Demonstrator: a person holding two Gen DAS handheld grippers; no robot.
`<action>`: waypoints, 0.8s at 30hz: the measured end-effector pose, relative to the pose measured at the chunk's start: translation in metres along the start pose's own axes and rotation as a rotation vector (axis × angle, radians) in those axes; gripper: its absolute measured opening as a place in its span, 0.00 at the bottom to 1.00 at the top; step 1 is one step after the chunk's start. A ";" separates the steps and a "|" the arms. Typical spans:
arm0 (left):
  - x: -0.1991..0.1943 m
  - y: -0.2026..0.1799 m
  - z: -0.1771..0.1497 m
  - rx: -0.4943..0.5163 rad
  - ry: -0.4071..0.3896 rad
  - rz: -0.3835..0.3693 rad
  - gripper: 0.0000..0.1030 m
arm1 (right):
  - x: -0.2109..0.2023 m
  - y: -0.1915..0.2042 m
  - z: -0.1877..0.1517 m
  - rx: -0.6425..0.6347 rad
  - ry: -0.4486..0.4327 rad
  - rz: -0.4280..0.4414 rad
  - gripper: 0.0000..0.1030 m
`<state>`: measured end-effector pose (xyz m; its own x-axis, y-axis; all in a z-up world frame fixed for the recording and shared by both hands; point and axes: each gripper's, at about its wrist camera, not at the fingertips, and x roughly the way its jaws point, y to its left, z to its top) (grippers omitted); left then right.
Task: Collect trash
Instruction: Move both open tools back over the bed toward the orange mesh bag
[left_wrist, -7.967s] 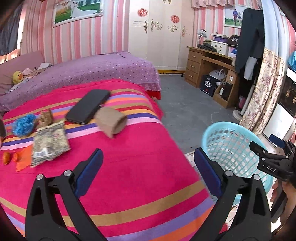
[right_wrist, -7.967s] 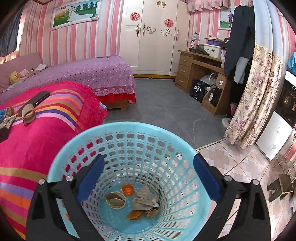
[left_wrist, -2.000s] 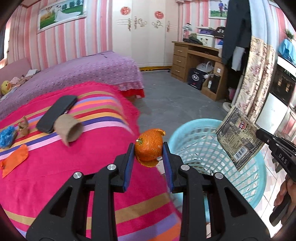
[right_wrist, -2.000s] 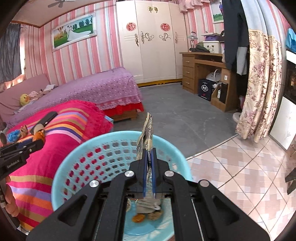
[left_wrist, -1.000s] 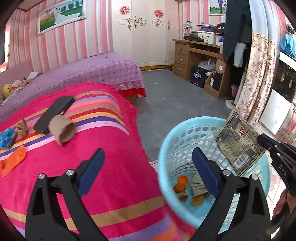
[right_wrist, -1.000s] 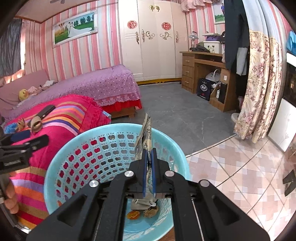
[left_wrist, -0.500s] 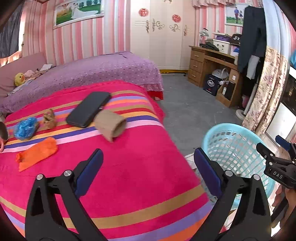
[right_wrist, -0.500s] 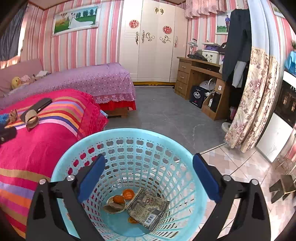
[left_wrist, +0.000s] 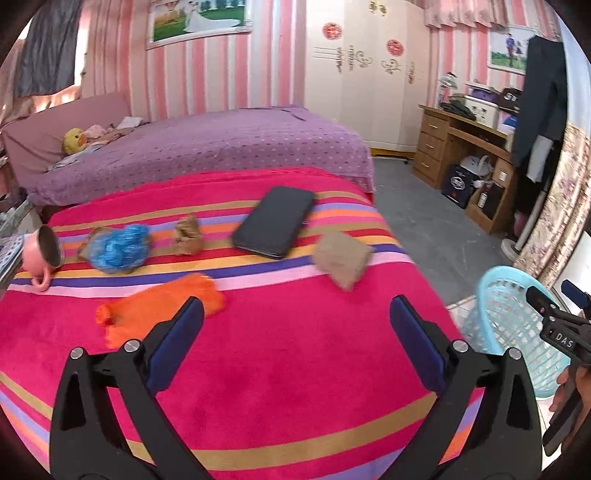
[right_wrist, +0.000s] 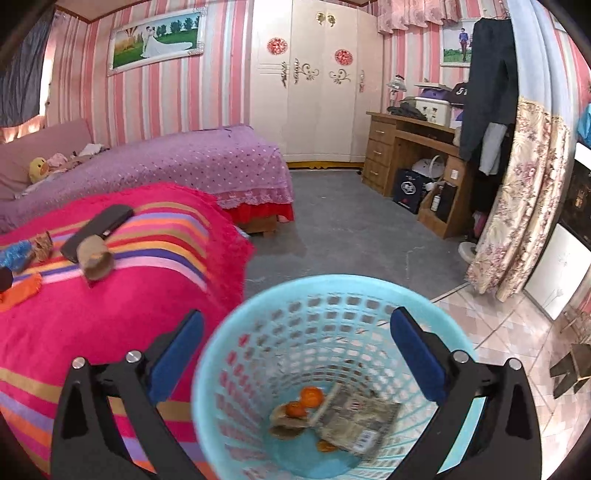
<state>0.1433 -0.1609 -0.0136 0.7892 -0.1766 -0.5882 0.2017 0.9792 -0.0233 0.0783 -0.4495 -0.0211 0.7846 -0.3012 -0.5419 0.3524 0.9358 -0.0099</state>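
Left gripper (left_wrist: 295, 332) fingers spread wide, empty, above the pink striped blanket (left_wrist: 280, 384). Right gripper (right_wrist: 295, 347) fingers, just opened, stand wide and empty over the light-blue perforated plastic basket (right_wrist: 236, 332), where a crumpled printed wrapper (right_wrist: 354, 417) lies.

- Basket (right_wrist: 236, 354): light blue perforated plastic, upright on the floor beside the bed, directly below and between the spread fingers of the right gripper (right_wrist: 295, 350).
- In basket: printed wrapper (right_wrist: 354, 421) lying flat, orange peel pieces (right_wrist: 310, 397), a brownish scrap.
- On striped blanket, ahead of the left gripper (left_wrist: 295, 339): orange wrapper (left_wrist: 159, 310) nearest, just beyond its left finger; blue crumpled wad (left_wrist: 120, 249), brown crumpled scrap (left_wrist: 188, 236) and cardboard tube (left_wrist: 341, 260) farther on, tube ahead-right.
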 end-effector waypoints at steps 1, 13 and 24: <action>0.000 0.008 0.001 -0.007 -0.001 0.010 0.94 | 0.001 0.006 0.001 0.002 0.002 0.013 0.95; 0.000 0.101 -0.007 -0.076 0.002 0.124 0.94 | 0.003 0.088 0.008 -0.054 -0.003 0.099 0.95; 0.022 0.169 -0.026 -0.123 0.085 0.187 0.94 | 0.007 0.123 0.002 -0.072 0.017 0.119 0.95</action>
<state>0.1794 0.0034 -0.0517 0.7533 0.0132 -0.6576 -0.0198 0.9998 -0.0026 0.1281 -0.3373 -0.0243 0.8099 -0.1845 -0.5568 0.2192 0.9757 -0.0045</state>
